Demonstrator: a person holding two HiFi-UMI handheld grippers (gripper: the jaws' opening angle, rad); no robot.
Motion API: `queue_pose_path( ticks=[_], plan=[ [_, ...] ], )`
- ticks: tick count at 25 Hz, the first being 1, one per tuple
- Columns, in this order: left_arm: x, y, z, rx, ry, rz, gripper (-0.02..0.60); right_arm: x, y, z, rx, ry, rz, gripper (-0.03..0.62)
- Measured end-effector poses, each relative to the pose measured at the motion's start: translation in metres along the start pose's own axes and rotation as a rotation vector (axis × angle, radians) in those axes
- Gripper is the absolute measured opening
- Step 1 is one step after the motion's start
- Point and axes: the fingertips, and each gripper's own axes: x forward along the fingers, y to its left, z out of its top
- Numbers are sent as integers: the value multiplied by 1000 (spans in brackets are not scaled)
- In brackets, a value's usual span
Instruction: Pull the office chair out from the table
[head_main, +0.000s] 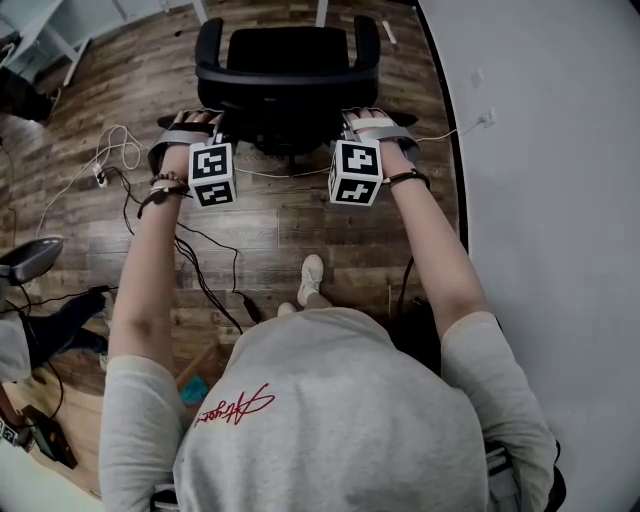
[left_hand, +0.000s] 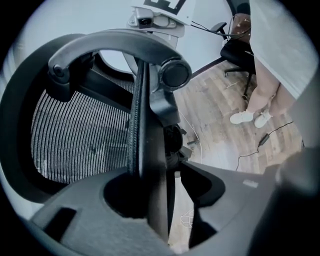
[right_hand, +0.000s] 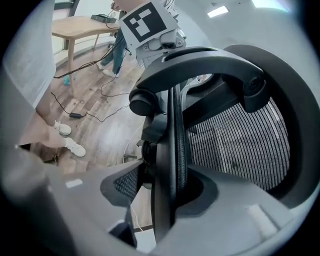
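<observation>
The black office chair (head_main: 288, 60) stands on the wood floor straight ahead of me, its back turned my way. My left gripper (head_main: 200, 118) is at the left edge of the backrest and my right gripper (head_main: 366, 118) at the right edge. In the left gripper view the backrest's frame edge (left_hand: 145, 140) runs between the open jaws of the left gripper (left_hand: 165, 200), with floor showing through a gap on its right side. In the right gripper view the right gripper (right_hand: 165, 200) stands open round the other frame edge (right_hand: 172, 145), beside the mesh (right_hand: 235, 145).
A white wall (head_main: 540, 200) with a socket runs along the right. Cables (head_main: 200, 270) trail over the floor to the left and behind. White table legs (head_main: 322, 10) show beyond the chair. Another chair (head_main: 30, 258) and someone's legs (head_main: 50, 330) are at far left.
</observation>
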Motion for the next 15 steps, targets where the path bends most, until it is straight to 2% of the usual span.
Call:
queue_pose_path(
  ticks=[4, 8, 15],
  plan=[
    [-3, -2, 0, -1, 13, -43, 232, -4, -1, 3, 46, 3, 47, 221],
    [-15, 12, 4, -41, -17, -10, 255, -17, -19, 13, 79, -27, 15, 235],
    [-19, 1, 8, -79, -38, -32, 261, -21, -15, 22, 75, -43, 25, 253]
  ],
)
